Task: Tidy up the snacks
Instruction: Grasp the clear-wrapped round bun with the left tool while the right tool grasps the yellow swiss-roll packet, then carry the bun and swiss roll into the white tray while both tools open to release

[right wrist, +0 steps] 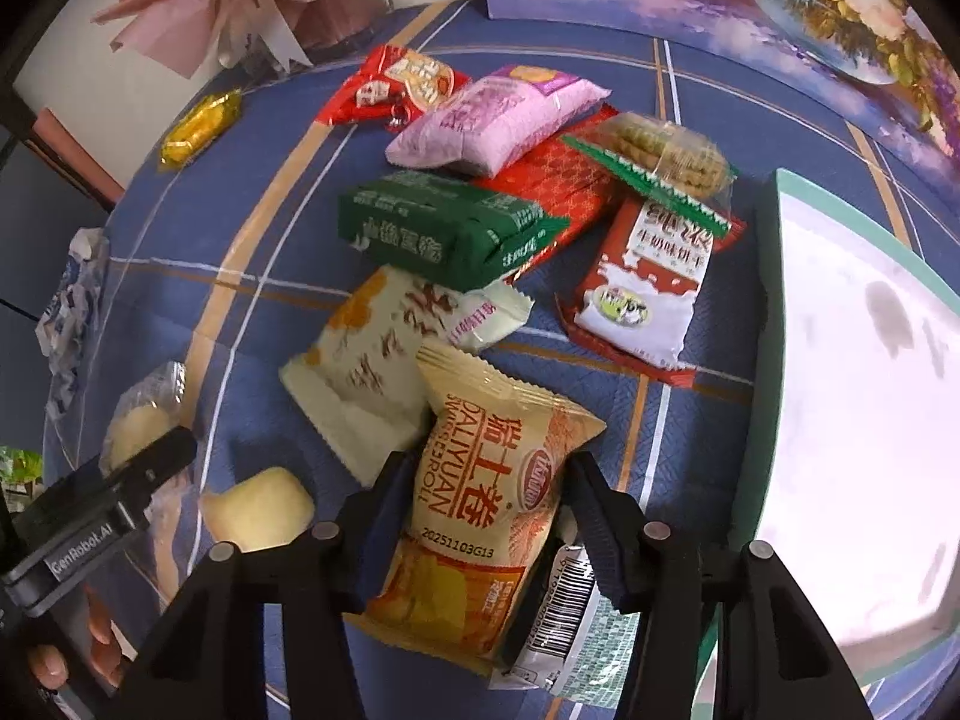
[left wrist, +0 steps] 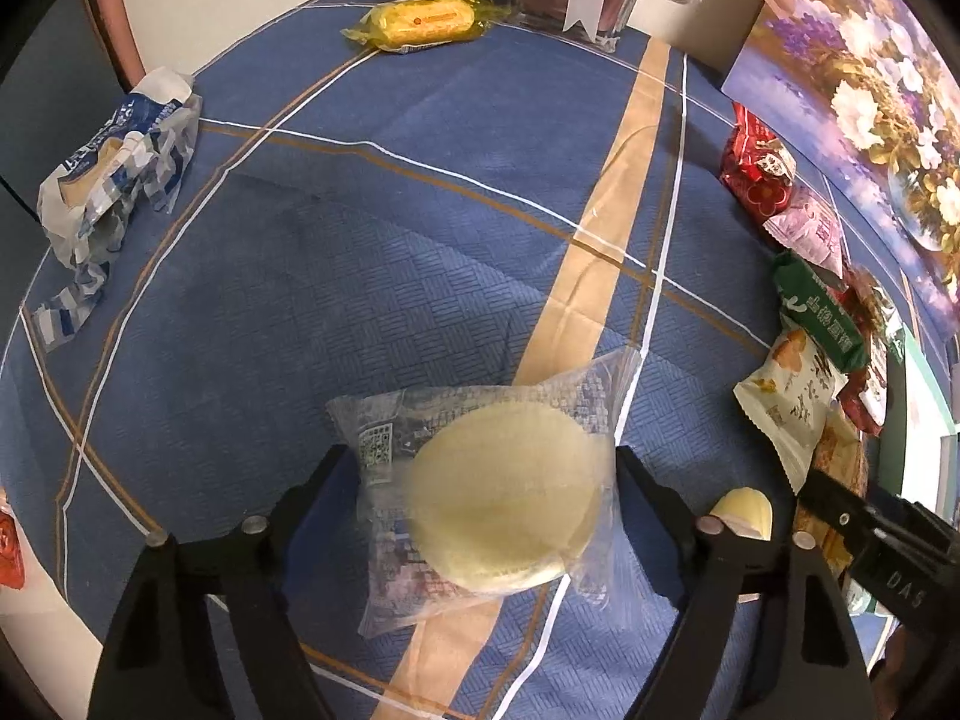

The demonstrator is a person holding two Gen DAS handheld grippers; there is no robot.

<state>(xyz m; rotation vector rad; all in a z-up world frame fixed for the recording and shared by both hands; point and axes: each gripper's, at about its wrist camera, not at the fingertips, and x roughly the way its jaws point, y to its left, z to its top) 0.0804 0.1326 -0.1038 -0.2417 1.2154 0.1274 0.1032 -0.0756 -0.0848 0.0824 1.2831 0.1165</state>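
Observation:
In the left wrist view a round pale pastry (left wrist: 504,498) in a clear wrapper lies on the blue tablecloth (left wrist: 360,240). My left gripper (left wrist: 480,462) straddles it, open; the right finger rests against the wrapper's edge and the left finger (left wrist: 324,480) only meets loose film. In the right wrist view my right gripper (right wrist: 489,480) is shut on an orange Swiss roll packet (right wrist: 480,480), pinching its sides. The left gripper (right wrist: 120,480) shows at the lower left there, over the same pastry (right wrist: 138,420).
A snack pile lies ahead of the right gripper: green pack (right wrist: 444,228), pink pack (right wrist: 498,120), red-and-white pack (right wrist: 648,276), cream pack (right wrist: 360,360). A white tray with a teal rim (right wrist: 774,240) stands right. A yellow cake (left wrist: 420,21) and a crumpled blue wrapper (left wrist: 114,180) lie farther off.

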